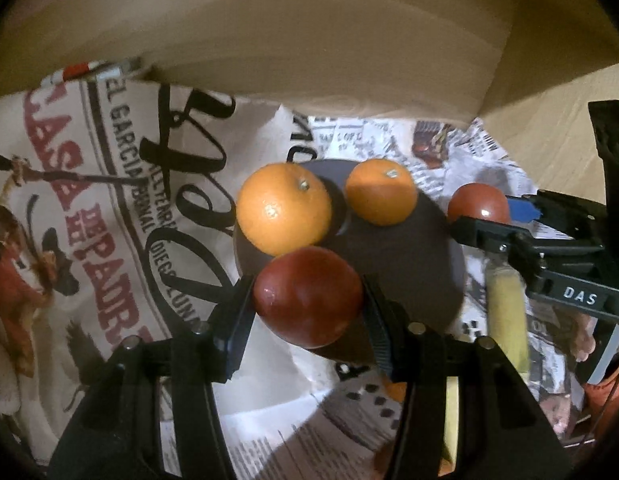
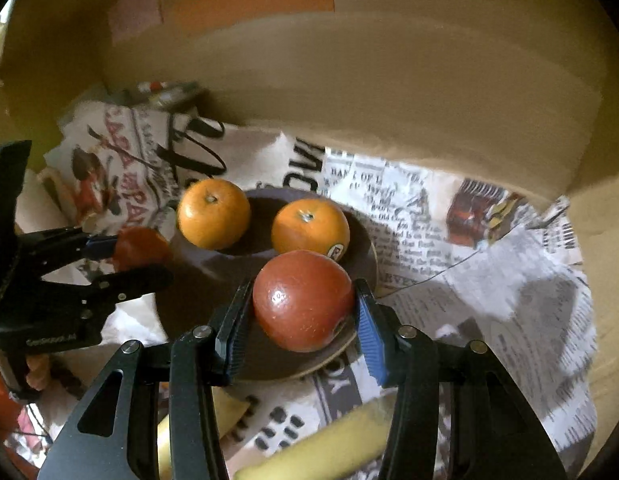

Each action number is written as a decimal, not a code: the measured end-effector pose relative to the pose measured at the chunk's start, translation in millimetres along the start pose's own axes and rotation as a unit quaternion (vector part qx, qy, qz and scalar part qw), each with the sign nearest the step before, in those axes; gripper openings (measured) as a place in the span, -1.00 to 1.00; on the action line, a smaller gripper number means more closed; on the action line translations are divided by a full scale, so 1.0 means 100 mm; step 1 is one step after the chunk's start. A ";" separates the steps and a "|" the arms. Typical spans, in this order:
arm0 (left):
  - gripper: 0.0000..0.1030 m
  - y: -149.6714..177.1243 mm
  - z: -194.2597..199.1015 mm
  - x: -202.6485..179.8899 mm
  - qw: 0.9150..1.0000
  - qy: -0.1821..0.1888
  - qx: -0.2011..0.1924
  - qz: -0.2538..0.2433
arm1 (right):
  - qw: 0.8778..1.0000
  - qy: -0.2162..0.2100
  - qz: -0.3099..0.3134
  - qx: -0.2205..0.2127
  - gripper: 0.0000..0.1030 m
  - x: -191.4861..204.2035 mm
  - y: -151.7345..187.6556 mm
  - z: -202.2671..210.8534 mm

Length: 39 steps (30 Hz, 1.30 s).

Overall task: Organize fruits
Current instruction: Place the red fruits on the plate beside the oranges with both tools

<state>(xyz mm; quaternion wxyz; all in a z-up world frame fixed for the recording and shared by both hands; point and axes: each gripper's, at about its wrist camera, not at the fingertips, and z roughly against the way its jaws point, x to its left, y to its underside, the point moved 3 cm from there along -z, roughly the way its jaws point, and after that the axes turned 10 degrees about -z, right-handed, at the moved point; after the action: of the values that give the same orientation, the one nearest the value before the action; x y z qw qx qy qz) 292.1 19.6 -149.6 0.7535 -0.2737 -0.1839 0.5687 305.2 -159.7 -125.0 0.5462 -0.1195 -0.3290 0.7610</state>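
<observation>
We take the dark plate (image 2: 361,248) as our landmark, sitting on printed newspaper (image 2: 489,264) inside a cardboard box (image 2: 389,100); each gripper is clenched on a red apple; the left gripper (image 1: 309,300) holds its red apple (image 1: 309,296) over the plate's near-left edge, and the right gripper (image 2: 301,312) holds the other red apple (image 2: 303,300) over the plate's near-right rim, the fruit sitting squarely between the fingers with no gap visible on either side; we cannot tell whether either apple already touches the plate or hangs just above it; the relation that matters, as we judge it, is that both apples lie straight ahead of their jaws and directly over the plate's near half, so the coming move should be a short lowering and release rather than any sideways reach, and neither hand is clearly nearer; being round, the apples give no long axis to align; counting, we see two apples, both held, and two oranges on the plate's far half, one orange (image 2: 213,214) at the far-left and a stickered orange (image 2: 309,226) beside it; off the plate, toward us, two pale yellow bananas (image 2: 329,444) lie on the paper
</observation>
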 end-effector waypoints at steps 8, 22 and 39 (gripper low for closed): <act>0.01 0.00 -0.15 0.02 1.000 -0.005 0.010 -0.007 | 0.998 0.016 0.010 0.056 -0.14 -0.06 -0.02 -0.37; 0.25 -0.02 -0.13 0.00 1.000 -0.010 0.001 -0.008 | 0.999 0.026 0.002 0.046 0.09 -0.05 -0.05 -0.34; 0.36 0.25 0.53 -0.04 0.999 -0.020 -0.044 -0.001 | 0.998 0.048 -0.026 -0.017 0.44 -0.01 0.47 0.36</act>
<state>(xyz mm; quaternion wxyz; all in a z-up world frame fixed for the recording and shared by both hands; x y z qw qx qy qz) 240.6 31.8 -123.3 0.7372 -0.2950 -0.2246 0.5648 250.9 -182.9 -128.1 0.5788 -0.1568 -0.3180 0.7344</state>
